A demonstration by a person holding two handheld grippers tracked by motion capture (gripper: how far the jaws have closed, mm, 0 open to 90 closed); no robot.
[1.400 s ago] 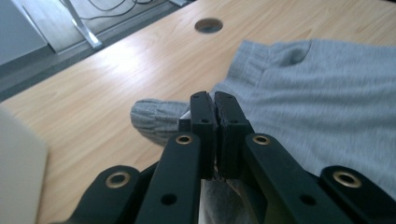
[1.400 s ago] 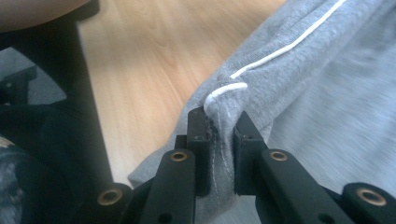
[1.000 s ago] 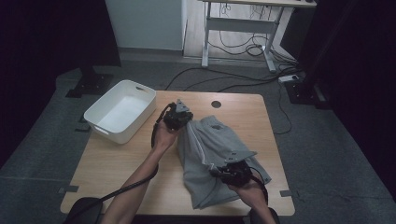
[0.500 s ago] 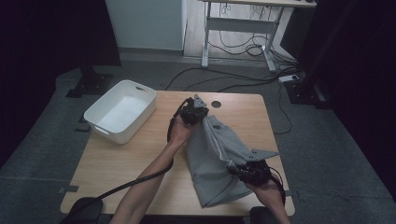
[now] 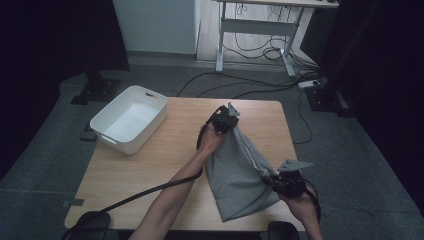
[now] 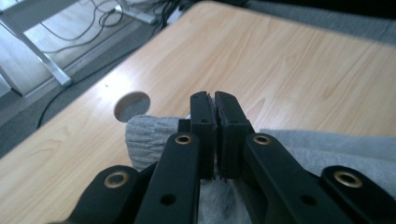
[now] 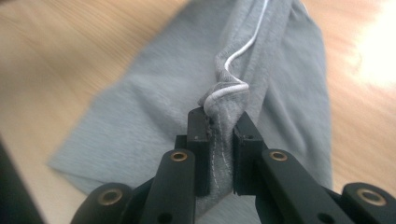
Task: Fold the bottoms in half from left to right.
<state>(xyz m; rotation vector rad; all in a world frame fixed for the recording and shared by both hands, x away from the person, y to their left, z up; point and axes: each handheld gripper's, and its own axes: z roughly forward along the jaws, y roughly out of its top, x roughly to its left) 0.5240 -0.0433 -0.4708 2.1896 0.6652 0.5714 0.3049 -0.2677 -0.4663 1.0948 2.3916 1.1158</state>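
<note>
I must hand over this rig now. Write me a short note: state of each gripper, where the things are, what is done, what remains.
Left gripper: shut on the far end of the grey garment.
Right gripper: shut on a bunched edge with a white drawstring.
The garment lies stretched between them on the wooden table; the white bin stands at the table's left.
Done: both ends gripped.
Left: probably lay it flat, fold, perhaps place in the bin.

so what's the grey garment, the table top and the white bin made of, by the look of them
Grey garment: soft knit, probably cotton jersey or sweatshirt fabric; it bunches in folds, looks matte and faintly fuzzy, and carries a white cord.
Table top: wood or wood-look laminate, pale with visible grain and a slight sheen.
White bin: likely moulded plastic, smooth, with rounded corners and a handle slot.
</note>
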